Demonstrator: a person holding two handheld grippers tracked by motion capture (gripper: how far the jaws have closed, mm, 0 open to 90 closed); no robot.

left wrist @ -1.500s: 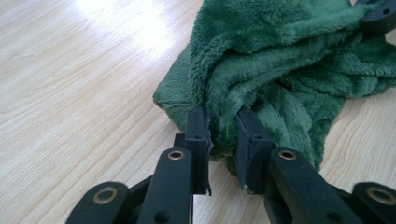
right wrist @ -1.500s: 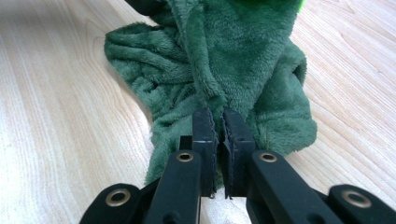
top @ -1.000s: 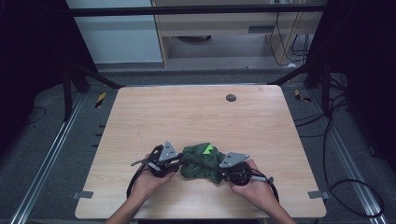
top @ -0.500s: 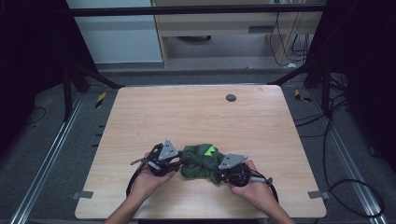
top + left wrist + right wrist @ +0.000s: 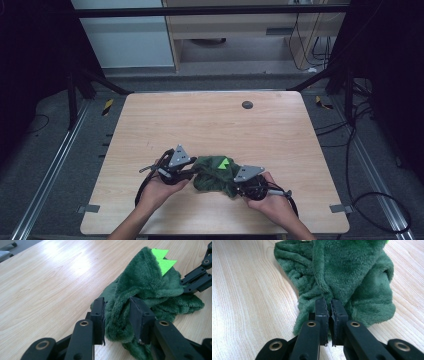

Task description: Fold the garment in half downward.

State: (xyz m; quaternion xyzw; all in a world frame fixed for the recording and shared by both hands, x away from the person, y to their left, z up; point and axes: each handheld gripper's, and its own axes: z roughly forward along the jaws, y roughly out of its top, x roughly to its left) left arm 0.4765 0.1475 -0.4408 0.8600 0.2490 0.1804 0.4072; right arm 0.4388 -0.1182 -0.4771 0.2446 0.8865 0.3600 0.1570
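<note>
Down at the near edge of the wooden bench [image 5: 210,125], the green plush garment [image 5: 216,176] with its bright lime felt spikes [image 5: 162,260] lies in a crumpled heap between the two hands, and this looks like the straightening-out stage. The right tool [image 5: 328,305] is pinched narrow on a fold at the garment's edge, pads nearly meeting with fleece clamped between them. The left tool [image 5: 117,312] has a thick bunch of fleece between its jaws, which have just been opening; the pads stand partly apart and whether they press the pile I cannot tell, so I'd call it a let-go or a re-grip. Next, I judge, the left needs a cleaner bite on an edge, not a wad, then both pull apart to spread it. No containers anywhere on the bench.
</note>
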